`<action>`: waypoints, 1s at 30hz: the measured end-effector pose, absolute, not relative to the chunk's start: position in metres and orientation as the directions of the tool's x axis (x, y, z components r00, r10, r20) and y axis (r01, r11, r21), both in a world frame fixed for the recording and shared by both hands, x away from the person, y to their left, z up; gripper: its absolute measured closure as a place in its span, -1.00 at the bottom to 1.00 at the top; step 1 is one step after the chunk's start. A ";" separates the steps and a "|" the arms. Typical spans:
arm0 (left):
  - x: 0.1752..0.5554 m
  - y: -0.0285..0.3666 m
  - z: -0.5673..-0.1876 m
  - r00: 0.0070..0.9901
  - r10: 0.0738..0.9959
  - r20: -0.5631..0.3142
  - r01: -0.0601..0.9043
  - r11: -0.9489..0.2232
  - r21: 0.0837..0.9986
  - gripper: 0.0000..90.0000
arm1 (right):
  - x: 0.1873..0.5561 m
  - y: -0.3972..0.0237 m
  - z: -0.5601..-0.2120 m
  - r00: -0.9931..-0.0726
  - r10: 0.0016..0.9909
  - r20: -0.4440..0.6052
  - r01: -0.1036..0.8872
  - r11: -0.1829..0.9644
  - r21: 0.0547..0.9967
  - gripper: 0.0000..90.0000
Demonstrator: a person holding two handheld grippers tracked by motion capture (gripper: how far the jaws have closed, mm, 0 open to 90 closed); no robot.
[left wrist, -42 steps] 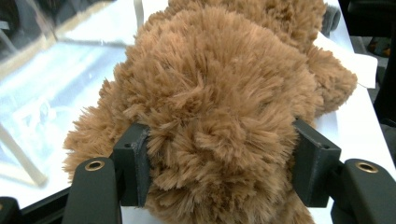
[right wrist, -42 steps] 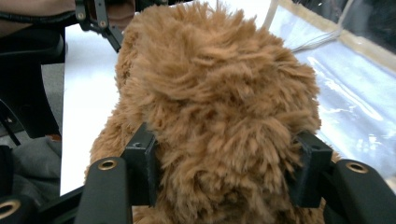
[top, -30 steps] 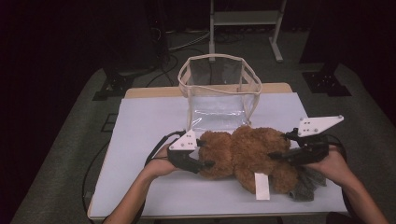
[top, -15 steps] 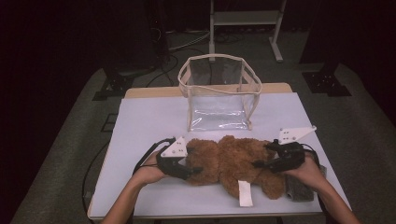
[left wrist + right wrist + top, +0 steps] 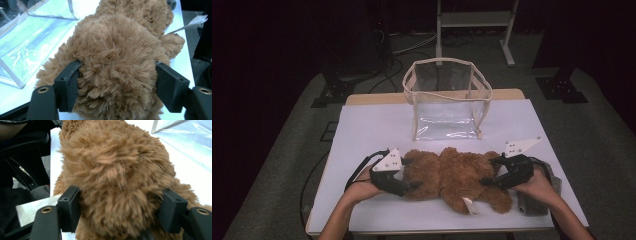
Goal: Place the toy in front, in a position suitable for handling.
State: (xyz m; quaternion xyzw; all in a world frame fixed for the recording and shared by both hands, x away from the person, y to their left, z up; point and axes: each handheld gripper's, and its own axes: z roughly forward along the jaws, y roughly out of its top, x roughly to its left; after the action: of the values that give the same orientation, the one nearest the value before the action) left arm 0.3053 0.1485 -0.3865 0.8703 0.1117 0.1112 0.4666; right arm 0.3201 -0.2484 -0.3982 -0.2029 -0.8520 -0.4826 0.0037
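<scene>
Your brown plush bear (image 5: 457, 177) lies on its side along the near edge of the tabletop (image 5: 372, 125), stretched left to right, with a white tag (image 5: 469, 205) sticking out toward you. Your left gripper (image 5: 404, 175) sits at the bear's left end; its jaws have just been opening, yet the fur still bulges between them and touches both pads (image 5: 68, 85). Your right gripper (image 5: 492, 175) sits at the bear's right end, its jaws likewise just widened, with plush packed between them against both sides. A clear bag (image 5: 444, 100) with cream trim stands upright and open near the far edge, well apart from the bear.
</scene>
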 end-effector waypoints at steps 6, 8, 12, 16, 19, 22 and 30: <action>0.304 0.159 -0.386 0.942 0.325 0.086 0.095 -0.502 0.860 -0.53 | 0.319 -0.265 -0.382 -0.914 0.354 0.199 0.347 0.425 0.836 -0.33; 0.303 0.162 -0.385 0.939 0.331 0.095 0.090 -0.501 0.861 -0.56 | 0.322 -0.270 -0.376 -0.911 0.365 0.194 0.346 0.416 0.841 -0.33; 0.305 0.168 -0.386 0.925 0.369 0.093 0.112 -0.497 0.860 -0.68 | 0.330 -0.277 -0.366 -0.910 0.377 0.174 0.339 0.433 0.835 -0.28; 0.309 0.179 -0.390 0.899 0.432 0.076 0.150 -0.465 0.872 -0.77 | 0.343 -0.280 -0.361 -0.898 0.408 0.164 0.345 0.423 0.838 -0.29; 0.311 0.186 -0.392 0.875 0.476 0.091 0.161 -0.461 0.873 -0.80 | 0.355 -0.278 -0.361 -0.885 0.435 0.164 0.358 0.411 0.838 -0.29; 0.313 0.193 -0.396 0.841 0.532 0.095 0.176 -0.436 0.883 -0.80 | 0.368 -0.270 -0.363 -0.878 0.445 0.178 0.372 0.399 0.838 -0.31; 0.318 0.205 -0.410 0.741 0.666 0.083 0.226 -0.365 0.903 -0.83 | 0.384 -0.246 -0.362 -0.884 0.440 0.157 0.351 0.405 0.844 -0.38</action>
State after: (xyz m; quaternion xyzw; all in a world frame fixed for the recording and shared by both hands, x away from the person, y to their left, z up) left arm 0.3184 0.2050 -0.4096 0.7950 0.2807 0.2250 0.4885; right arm 0.3838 -0.2459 -0.3621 -0.2365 -0.8370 -0.4914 -0.0452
